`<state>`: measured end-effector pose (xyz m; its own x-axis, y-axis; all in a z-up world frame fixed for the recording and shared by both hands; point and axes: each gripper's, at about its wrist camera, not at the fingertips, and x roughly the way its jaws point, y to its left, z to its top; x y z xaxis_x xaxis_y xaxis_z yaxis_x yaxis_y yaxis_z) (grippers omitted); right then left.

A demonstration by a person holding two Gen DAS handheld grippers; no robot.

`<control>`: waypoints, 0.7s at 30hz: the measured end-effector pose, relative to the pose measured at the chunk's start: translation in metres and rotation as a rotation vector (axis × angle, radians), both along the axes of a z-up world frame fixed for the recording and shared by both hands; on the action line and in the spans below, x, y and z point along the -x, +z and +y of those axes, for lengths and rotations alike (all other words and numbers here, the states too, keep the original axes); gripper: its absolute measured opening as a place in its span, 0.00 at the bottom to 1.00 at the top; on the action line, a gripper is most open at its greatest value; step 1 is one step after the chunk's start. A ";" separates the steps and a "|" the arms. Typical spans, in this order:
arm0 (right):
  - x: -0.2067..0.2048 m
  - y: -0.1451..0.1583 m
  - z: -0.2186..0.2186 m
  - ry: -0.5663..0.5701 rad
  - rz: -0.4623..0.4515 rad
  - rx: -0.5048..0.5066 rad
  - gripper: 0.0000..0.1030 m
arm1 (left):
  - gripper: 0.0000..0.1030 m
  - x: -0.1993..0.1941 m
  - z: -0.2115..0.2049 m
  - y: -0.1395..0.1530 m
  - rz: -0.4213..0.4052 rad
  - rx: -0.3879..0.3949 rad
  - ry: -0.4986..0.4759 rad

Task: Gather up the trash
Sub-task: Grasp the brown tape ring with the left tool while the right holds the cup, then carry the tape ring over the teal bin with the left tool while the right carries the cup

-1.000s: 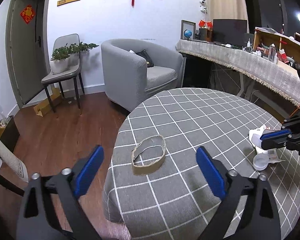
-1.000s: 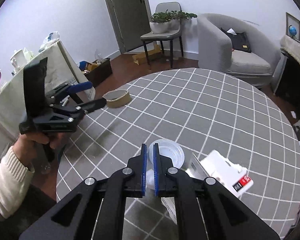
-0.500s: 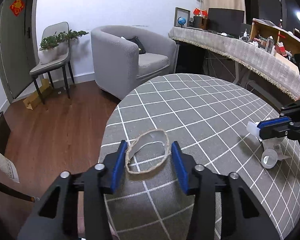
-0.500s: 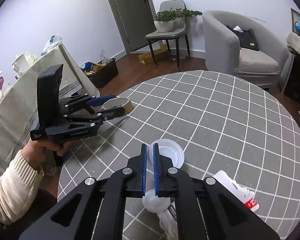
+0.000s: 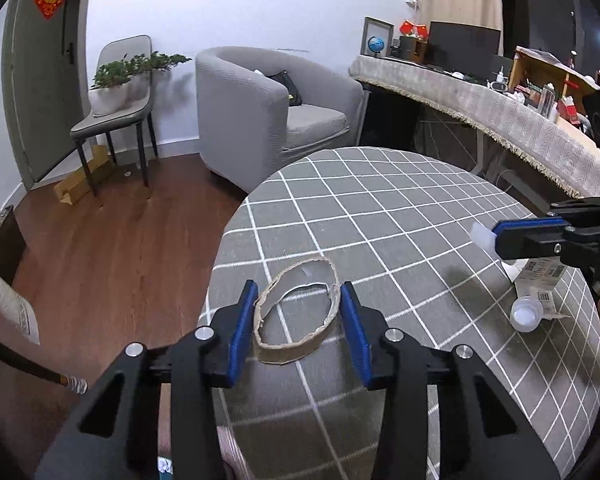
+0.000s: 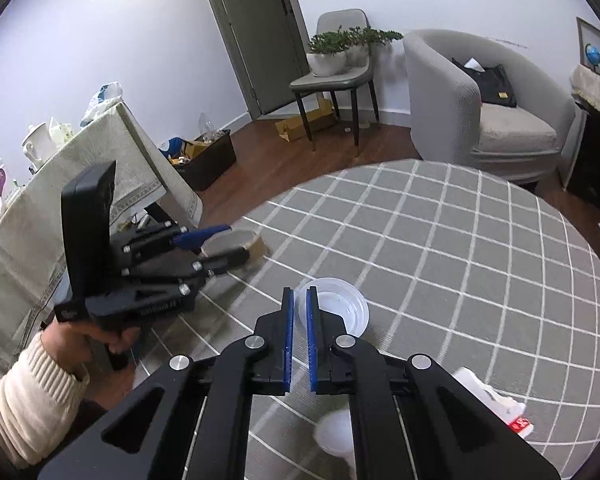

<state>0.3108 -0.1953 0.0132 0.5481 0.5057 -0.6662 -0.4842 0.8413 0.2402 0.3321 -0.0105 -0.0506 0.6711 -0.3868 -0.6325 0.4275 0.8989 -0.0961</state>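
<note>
Left gripper [image 5: 298,322] sat at the table's [image 5: 380,208] left edge with its blue pads pressed on either side of the cardboard tape ring [image 5: 296,316], so the jaws were closed on it at a medium gap. The ring looked squashed into an oval and rested right by that edge. Further right, the right gripper [image 6: 297,312] had its jaws nearly together, pinching the rim of a clear plastic cup [image 6: 334,310] above the cloth. Below it, near the table's right edge, lay a small plastic cap [image 5: 526,314] and a labelled white packet [image 5: 540,274].
</note>
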 end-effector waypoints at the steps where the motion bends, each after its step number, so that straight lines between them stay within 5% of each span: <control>1: 0.000 0.001 0.005 0.000 -0.004 0.002 0.06 | 0.43 0.003 0.002 0.000 0.000 -0.004 0.009; 21: 0.017 -0.013 0.071 -0.004 -0.004 -0.020 0.06 | 0.43 0.056 0.055 0.021 0.003 0.044 0.180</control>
